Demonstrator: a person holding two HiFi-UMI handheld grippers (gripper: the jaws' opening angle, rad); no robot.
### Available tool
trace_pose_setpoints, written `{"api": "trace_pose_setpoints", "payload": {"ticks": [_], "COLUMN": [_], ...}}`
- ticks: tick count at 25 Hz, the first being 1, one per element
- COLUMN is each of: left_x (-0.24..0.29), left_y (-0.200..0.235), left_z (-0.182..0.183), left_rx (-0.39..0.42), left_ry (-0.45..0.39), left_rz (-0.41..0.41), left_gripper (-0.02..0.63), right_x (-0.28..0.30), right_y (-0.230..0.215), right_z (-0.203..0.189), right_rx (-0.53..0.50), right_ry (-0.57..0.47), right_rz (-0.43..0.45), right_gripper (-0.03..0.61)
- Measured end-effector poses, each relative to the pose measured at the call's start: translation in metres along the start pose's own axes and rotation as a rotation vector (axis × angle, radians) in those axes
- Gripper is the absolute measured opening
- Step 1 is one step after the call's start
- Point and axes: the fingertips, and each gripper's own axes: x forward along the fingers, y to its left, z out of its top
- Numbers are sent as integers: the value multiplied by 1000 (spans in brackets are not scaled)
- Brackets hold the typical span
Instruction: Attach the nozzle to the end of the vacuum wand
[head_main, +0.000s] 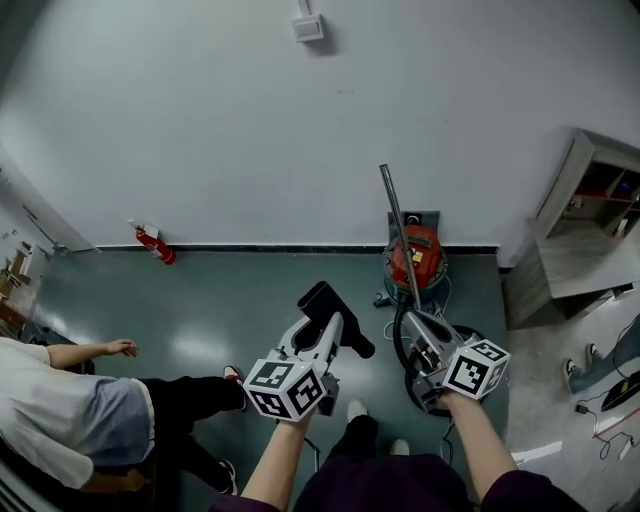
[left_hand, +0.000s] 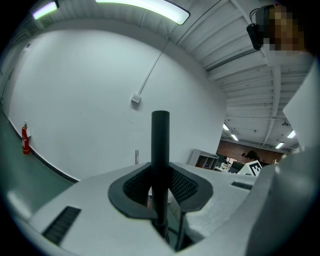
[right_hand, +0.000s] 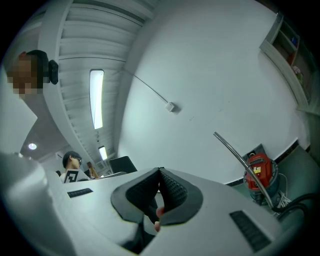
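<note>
Left gripper (left_hand: 161, 186), nearest item: jaws part-way closed, ribbed pads pressing on both sides of the black nozzle (left_hand: 160, 145). Nozzle: long axis lies crosswise to the fingers. In the left gripper view its tube stands straight up out of the pads, blunt end uppermost. The head view shows it slanting instead, one end up-left of the fingertips and the other down-right of them, held above the floor. Right gripper (right_hand: 160, 192): jaws fully together, nothing made out between the pads. Vacuum wand (head_main: 398, 225): bare metal tube beyond the right fingertips, slanting upward before the white wall, free end uppermost and well apart from the nozzle. It crosses in front of the red vacuum (head_main: 418, 258). Only the right gripper view shows the bend near the wand's upper end, off to the right of the fingers. Only the head view shows a seated person (head_main: 70, 410) left of the left fingers and a shelf unit (head_main: 590, 215) far right.
</note>
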Motion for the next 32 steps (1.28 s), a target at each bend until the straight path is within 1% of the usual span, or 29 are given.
{"api": "trace_pose_setpoints", "payload": {"ticks": [8, 13, 21, 27, 32], "left_x": [33, 48, 73, 101, 132], "left_y": [77, 112, 128, 139, 149], "left_z": [39, 49, 45, 43, 48], "left_rx": [-31, -49, -66, -61, -59], "left_ry": [26, 50, 77, 91, 93], "left_rz": [-25, -50, -89, -100, -101], "left_gripper": [87, 87, 87, 87, 87], "right_x": [82, 114, 122, 136, 152], "right_y": [-9, -13, -34, -59, -82], "right_z": [12, 13, 18, 25, 36], "right_rx": [7, 14, 17, 23, 20], "right_ry": [-3, -13, -34, -42, -42], "right_rz": [-55, -98, -156, -170, -169], "right_gripper": [18, 18, 18, 18, 18]}}
